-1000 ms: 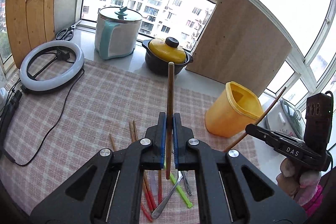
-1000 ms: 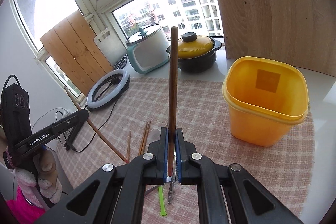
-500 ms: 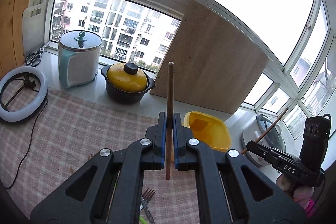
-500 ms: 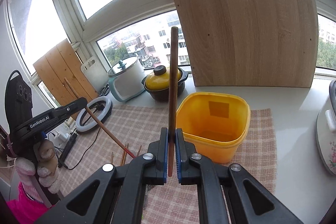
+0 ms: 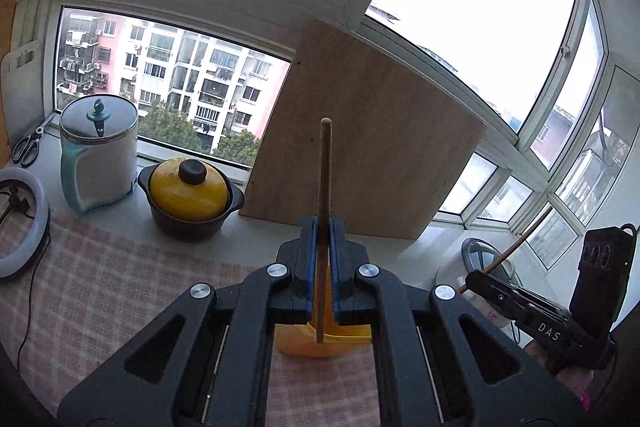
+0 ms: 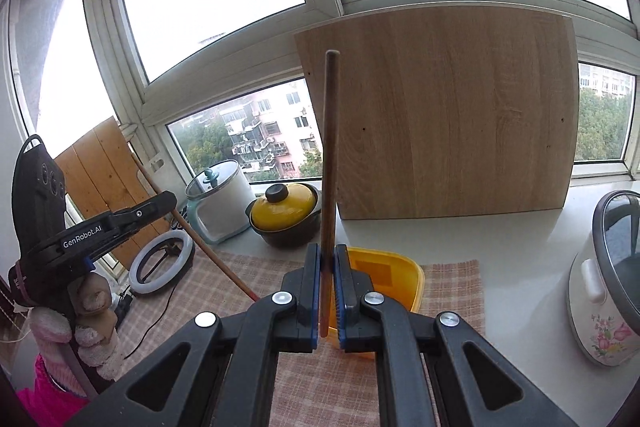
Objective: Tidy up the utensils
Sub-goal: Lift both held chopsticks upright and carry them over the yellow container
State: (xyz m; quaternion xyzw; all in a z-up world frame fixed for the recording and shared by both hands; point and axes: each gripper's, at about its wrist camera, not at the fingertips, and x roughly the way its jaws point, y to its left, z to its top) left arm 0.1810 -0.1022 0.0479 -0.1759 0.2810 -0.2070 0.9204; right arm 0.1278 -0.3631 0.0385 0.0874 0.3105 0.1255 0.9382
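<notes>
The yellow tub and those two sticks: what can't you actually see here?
- Yellow tub: its inside and base, hidden by the grippers in both views.
- Left gripper's chopstick: lower end overlaps the tub; depth unclear.
- Right gripper's chopstick: same.
- Tablecloth: near part hidden by gripper bodies.

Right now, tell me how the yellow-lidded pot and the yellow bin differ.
The yellow-lidded pot is round, black-bodied and covered; the yellow bin is squarish, all yellow and open-topped. The pot sits on the white sill; the bin stands on the checked cloth. Both are upright.
</notes>
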